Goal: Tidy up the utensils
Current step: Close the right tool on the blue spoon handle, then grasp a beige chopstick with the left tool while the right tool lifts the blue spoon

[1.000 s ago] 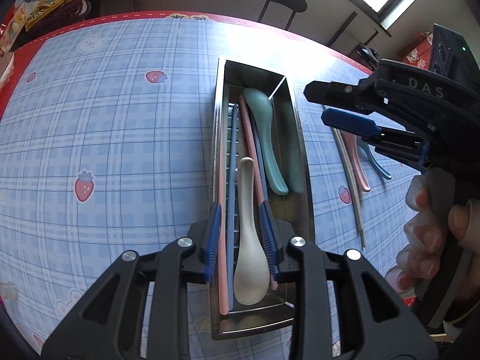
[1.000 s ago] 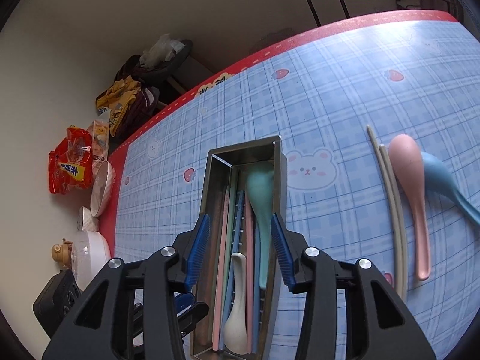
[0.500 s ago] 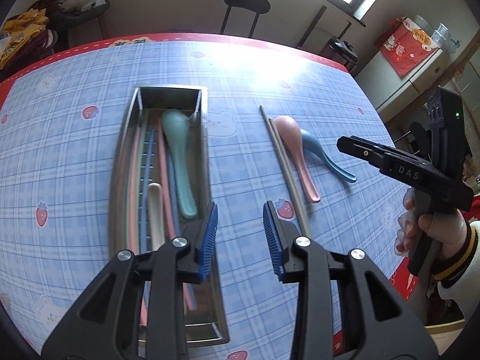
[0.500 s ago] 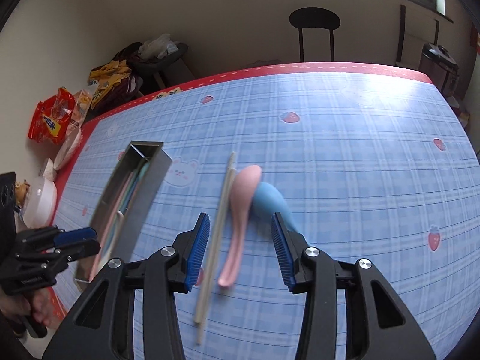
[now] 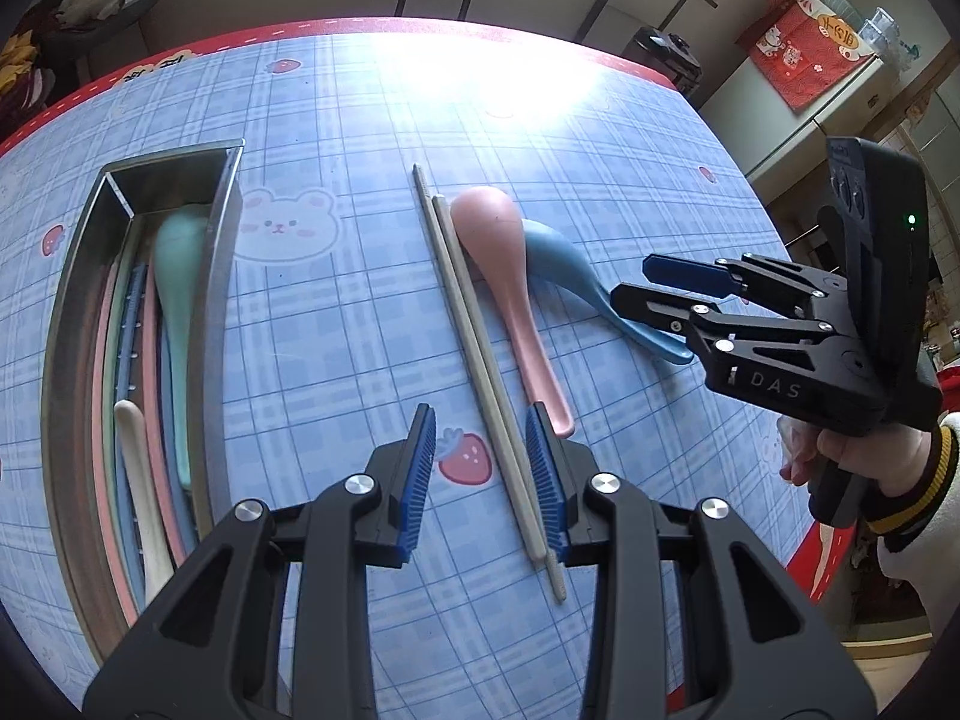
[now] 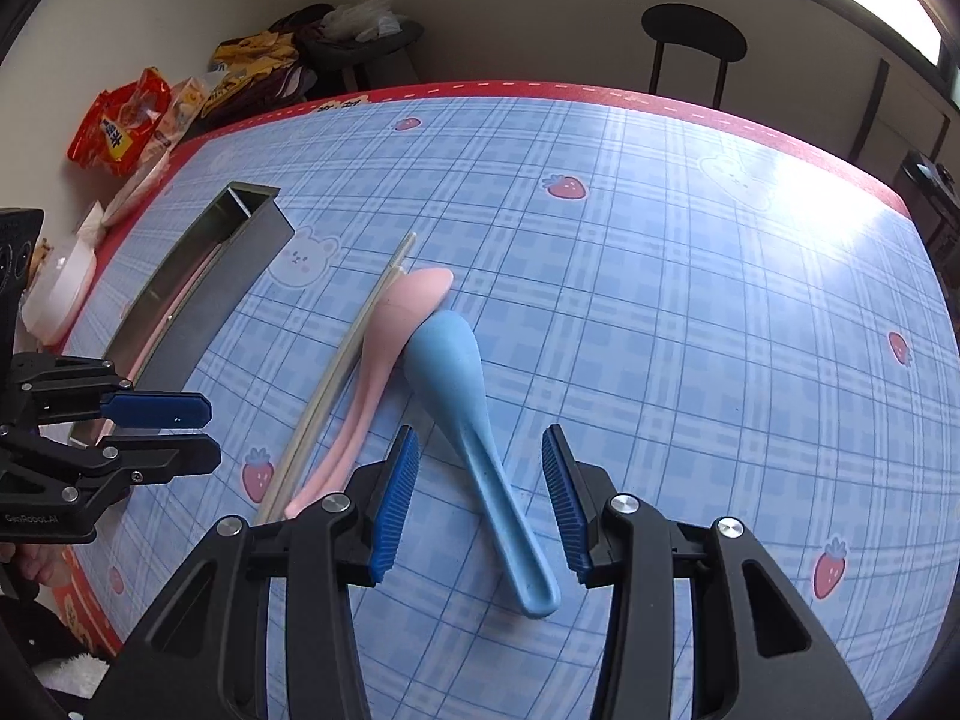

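A: What's on my table [image 5: 360,312] right now?

B: Blue plaid cloth with strawberries. At its left, the long steel utensil tray [image 5: 216,324] holds a green spoon [image 5: 174,276], a cream spoon [image 5: 135,480] and several chopsticks.

A: And outside the tray?

B: A pair of beige chopsticks [image 5: 480,360], a pink spoon [image 5: 510,288] touching them, and a blue spoon [image 6: 474,420] tucked against the pink one.

A: My left gripper [image 5: 486,474]?

B: Its fingers are parted and empty, straddling the near end of the chopsticks.

A: My right gripper [image 6: 480,498]?

B: Its fingers are parted either side of the blue spoon's handle, not pressing it.
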Demonstrator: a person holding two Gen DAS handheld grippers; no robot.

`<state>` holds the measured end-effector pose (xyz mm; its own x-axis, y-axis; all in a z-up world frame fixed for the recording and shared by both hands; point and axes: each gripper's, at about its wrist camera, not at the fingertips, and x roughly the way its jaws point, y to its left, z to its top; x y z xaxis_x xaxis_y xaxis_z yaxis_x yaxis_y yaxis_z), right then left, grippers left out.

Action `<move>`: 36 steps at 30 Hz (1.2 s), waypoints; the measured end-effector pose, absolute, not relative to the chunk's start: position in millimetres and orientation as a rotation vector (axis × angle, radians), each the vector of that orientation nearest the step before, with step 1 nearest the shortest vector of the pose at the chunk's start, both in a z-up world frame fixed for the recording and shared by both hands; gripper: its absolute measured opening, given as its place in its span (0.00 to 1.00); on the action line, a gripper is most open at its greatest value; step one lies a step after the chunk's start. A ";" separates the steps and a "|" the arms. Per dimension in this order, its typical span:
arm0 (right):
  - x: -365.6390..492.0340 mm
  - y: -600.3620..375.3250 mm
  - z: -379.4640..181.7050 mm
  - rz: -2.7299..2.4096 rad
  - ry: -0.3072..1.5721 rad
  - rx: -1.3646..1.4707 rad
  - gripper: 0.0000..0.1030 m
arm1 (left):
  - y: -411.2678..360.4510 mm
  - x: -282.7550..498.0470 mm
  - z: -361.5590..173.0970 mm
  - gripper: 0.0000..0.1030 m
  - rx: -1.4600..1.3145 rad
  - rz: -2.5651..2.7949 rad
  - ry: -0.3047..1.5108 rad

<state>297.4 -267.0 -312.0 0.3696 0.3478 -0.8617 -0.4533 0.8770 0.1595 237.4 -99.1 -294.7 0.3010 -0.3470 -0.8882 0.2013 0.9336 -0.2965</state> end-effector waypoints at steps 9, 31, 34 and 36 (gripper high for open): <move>313.0 -250.6 -327.7 0.633 1.100 -0.161 0.41 | -102.6 247.0 -310.1 0.33 -0.133 -0.340 1.244; 275.9 -259.4 -331.9 0.676 1.086 -0.028 0.06 | -125.8 258.5 -331.9 0.32 -0.098 -0.349 1.277; 268.0 -261.6 -333.2 0.655 1.064 0.000 0.06 | -129.6 259.5 -333.1 0.28 -0.078 -0.344 1.276; 262.8 -261.7 -333.4 0.631 1.040 -0.002 0.06 | -132.2 260.9 -333.6 0.20 -0.058 -0.335 1.274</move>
<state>262.8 -261.7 -333.4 0.3468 0.4858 -0.8023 -0.4874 0.8242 0.2884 260.9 -132.2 -333.6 0.2505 -0.2782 -0.9273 0.2141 0.9500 -0.2271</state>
